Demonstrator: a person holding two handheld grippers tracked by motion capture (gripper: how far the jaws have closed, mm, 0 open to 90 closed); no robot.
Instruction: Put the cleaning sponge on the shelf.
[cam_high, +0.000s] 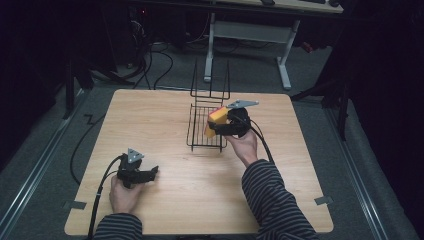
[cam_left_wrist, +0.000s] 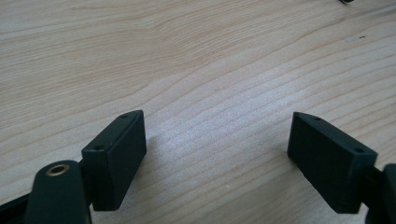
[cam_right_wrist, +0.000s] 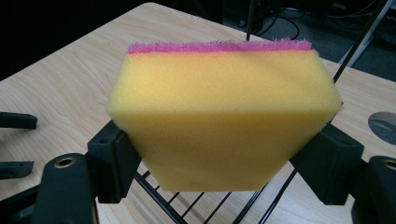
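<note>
A yellow sponge with a pink scouring layer hangs over the near right part of a black wire rack. My right gripper is shut on it. In the right gripper view the sponge is squeezed at both lower sides between the black pads, with the rack's wires just below. My left gripper rests low near the table's front left, open, with bare wood between its jaws. Its two jaws also appear at the left edge of the right gripper view.
The rack stands at the back middle of the wooden table, its tall wire back rising at the far side. Beyond the table is a white desk frame, and cables lie on the dark floor.
</note>
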